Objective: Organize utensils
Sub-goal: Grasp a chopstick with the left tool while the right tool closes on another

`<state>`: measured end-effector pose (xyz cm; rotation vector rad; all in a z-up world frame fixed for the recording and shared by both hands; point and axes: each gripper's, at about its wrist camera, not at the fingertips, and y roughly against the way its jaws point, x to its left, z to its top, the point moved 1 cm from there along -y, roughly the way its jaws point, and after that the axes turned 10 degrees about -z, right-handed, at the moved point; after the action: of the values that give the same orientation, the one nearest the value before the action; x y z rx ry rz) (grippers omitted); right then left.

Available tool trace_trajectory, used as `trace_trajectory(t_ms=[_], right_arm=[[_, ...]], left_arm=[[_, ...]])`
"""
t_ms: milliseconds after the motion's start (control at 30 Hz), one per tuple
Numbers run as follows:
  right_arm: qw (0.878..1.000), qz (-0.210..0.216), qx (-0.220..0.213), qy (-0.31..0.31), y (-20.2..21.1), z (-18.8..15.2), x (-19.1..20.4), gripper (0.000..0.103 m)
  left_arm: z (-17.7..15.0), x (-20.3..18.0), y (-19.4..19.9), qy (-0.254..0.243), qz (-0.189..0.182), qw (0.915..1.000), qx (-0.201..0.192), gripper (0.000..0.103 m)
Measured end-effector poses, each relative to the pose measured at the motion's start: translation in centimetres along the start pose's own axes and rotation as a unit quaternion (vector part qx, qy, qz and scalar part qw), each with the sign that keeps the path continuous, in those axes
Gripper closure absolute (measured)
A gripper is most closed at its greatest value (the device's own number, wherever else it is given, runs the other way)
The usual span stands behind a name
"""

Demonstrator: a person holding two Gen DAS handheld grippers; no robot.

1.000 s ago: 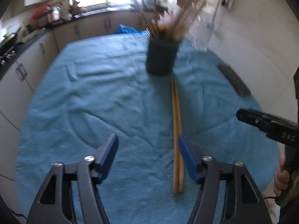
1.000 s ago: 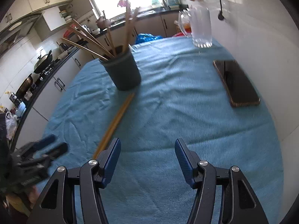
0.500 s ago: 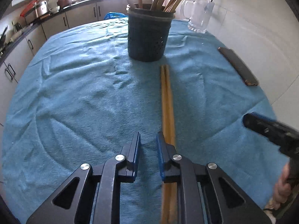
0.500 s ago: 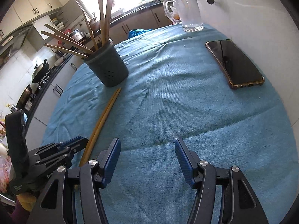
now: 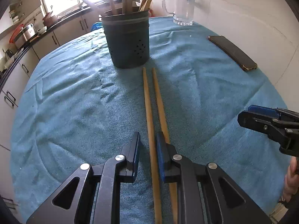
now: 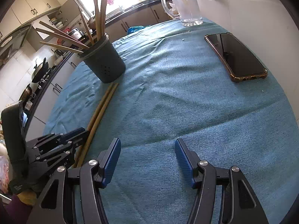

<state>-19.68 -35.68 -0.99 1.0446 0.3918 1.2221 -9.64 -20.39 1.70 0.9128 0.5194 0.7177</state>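
Two wooden chopsticks (image 5: 152,100) lie side by side on the blue cloth (image 5: 74,102), tips near a dark utensil holder (image 5: 128,41) that holds several more sticks. My left gripper (image 5: 147,145) is low over the near part of the pair. Its jaws stand narrowly apart, with the left chopstick between them and the right chopstick under the right finger (image 5: 161,153); I see no firm grip. My right gripper (image 6: 147,158) is open and empty above the cloth, right of the chopsticks (image 6: 101,108). The holder (image 6: 104,63) and the left gripper (image 6: 61,141) show in the right wrist view.
A phone (image 6: 235,56) in a gold case lies on the cloth at the right, near the white wall. A glass mug (image 6: 186,5) stands at the far end. Kitchen cabinets and a counter run along the left beyond the table edge.
My left gripper narrowed from wide open, then moved right and forward over the chopsticks, so one stick now lies between its jaws. The right gripper shifted slightly and stayed open.
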Motion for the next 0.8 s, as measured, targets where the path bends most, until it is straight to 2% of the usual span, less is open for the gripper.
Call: trace_trajectory(t_ms=[33,100,200,367,433,567,700,767,800], right_arm=[[1.000,-0.001,-0.001,0.000,-0.1,0.0,0.0,0.038],[1.000,-0.004,-0.002,0.002,-0.1,0.0,0.2,0.038],[1.000,-0.001,0.002,0.009,-0.1,0.0,0.6,0.038],[0.999,0.026,0.020,0.033,-0.6,0.0,2.8,0.038],[0.998,0.034,0.028,0.051,-1.3,0.0,4.6,0.038],[0.993,0.036,0.035,0.105,-2.6,-0.2,8.9,0.038],[0.988,-0.009,0.024,0.155,-3.7,-0.3,12.2,0.039],[0.984,-0.037,0.016,0.174,-4.0,-0.4,12.9,0.051],[0.982,-0.049,0.014,0.180,-4.1,-0.4,12.8,0.064]], left_arm=[[0.1,0.3,0.0,0.010,-0.004,0.9999,0.001,0.087],[0.2,1.4,0.1,0.051,-0.012,0.9986,0.001,0.096],[-1.0,3.4,1.2,0.128,-0.035,0.9911,0.009,0.096],[-4.7,5.0,3.6,0.200,-0.071,0.9772,0.005,0.096],[-5.5,5.5,3.9,0.215,-0.082,0.9732,-0.002,0.096],[-5.8,5.3,3.9,0.223,-0.083,0.9713,-0.007,0.096],[-5.9,5.4,4.0,0.233,-0.085,0.9687,-0.006,0.096],[-5.9,5.5,3.9,0.238,-0.089,0.9671,-0.008,0.096],[-6.1,5.6,4.1,0.241,-0.091,0.9663,-0.009,0.096]])
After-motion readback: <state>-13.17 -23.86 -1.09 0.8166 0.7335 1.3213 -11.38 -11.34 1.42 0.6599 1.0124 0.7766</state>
